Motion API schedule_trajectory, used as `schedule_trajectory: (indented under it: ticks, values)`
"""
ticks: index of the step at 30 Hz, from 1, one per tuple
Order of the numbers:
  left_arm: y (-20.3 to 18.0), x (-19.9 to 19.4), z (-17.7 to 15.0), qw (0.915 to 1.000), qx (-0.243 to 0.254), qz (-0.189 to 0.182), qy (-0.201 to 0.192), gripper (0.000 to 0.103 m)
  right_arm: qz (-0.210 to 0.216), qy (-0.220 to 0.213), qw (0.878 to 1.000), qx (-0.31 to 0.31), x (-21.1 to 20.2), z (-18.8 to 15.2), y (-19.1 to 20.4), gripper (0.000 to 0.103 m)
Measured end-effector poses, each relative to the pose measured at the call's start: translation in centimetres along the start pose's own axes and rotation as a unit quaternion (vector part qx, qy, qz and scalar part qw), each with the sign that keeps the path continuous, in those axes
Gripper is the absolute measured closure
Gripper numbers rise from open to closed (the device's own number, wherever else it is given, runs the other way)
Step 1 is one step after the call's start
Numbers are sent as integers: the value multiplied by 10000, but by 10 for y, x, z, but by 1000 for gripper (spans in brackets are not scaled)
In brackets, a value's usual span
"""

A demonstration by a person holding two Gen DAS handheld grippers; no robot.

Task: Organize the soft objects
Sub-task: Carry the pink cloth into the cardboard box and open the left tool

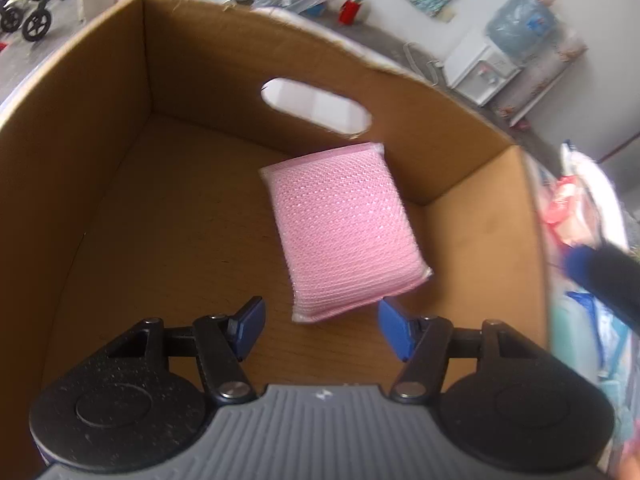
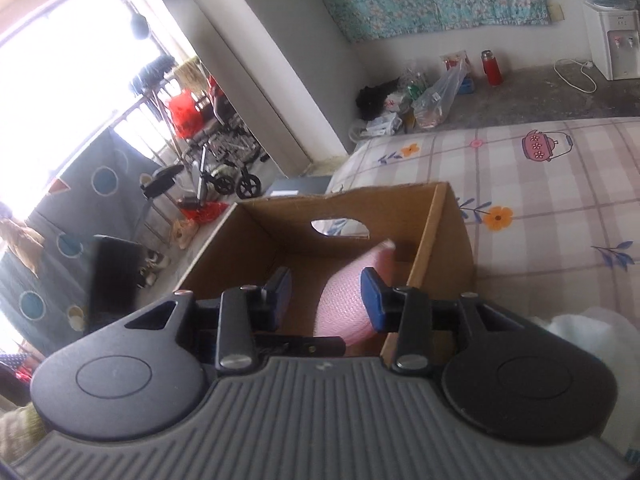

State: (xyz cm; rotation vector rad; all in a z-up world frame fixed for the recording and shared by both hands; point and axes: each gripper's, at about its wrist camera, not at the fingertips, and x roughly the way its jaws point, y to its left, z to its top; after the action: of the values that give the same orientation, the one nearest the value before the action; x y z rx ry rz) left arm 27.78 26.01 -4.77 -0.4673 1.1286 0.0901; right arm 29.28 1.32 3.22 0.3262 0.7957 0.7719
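An open cardboard box (image 1: 80,140) with a handle slot stands on the bed. Inside it is a pink mesh sponge (image 1: 340,232), tilted, its far corner close to the slotted wall; I cannot tell whether it rests on the floor of the box. My left gripper (image 1: 321,312) hangs over the box, pointing down, open, with its blue pads either side of the sponge's near end and clear of it. My right gripper (image 2: 325,280) is at the near rim of the box (image 2: 444,240), open and holding nothing; the sponge (image 2: 344,304) lies beyond its pads. Its blurred blue-tipped finger (image 1: 580,268) shows outside the box's right wall.
The box sits on a checked bed sheet (image 2: 560,184). Packets and soft items (image 1: 572,208) lie to the right of the box, and something white and fluffy (image 2: 592,332) is near my right gripper. A water dispenser (image 1: 480,68), a red flask (image 2: 492,68) and bags stand by the far wall.
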Motion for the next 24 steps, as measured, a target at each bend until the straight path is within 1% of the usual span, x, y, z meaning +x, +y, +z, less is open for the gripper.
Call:
schedule_trajectory:
  ticks: [1, 4, 7, 9, 11, 13, 15, 17, 18, 20, 21, 24]
  values:
    - [2, 1, -3, 10000, 9, 32, 30, 40, 25, -55, 10000, 4, -6, 0, -4, 65]
    - [0, -1, 1, 9998, 126, 103, 103, 39, 46, -183, 9998, -4, -25, -2, -13, 63]
    - [0, -12, 7, 9997, 131, 205, 19, 38, 60, -239, 9997, 41, -35, -6, -26, 62]
    - [0, -17, 12, 9994, -8, 336, -86, 38, 80, -262, 9996, 56, -40, -8, -31, 62]
    - [1, -16, 22, 9979, -283, 557, -177, 39, 115, -279, 9995, 65, -41, -11, -33, 62]
    - [5, -4, 33, 9965, -544, 631, -35, 43, 145, -280, 9994, 110, -42, -14, -35, 62]
    - [6, 10, 42, 9949, -748, 665, 150, 44, 207, -261, 9993, 149, -40, -14, -32, 62]
    - [5, 18, 47, 9939, -907, 608, 170, 40, 224, -260, 9993, 152, -36, -15, -30, 62]
    - [1, 20, 50, 9944, -889, 555, 138, 40, 232, -261, 9993, 154, -36, -16, -30, 61]
    - [-7, 23, 51, 9971, -642, 413, 41, 41, 225, -257, 9993, 182, -37, -18, -32, 56]
    - [-10, 25, 52, 9984, -465, 326, 30, 41, 204, -257, 9992, 210, -38, -19, -35, 55]
    - [-22, 32, 49, 9997, -73, 221, -6, 41, 154, -231, 9991, 334, -39, -24, -43, 55]
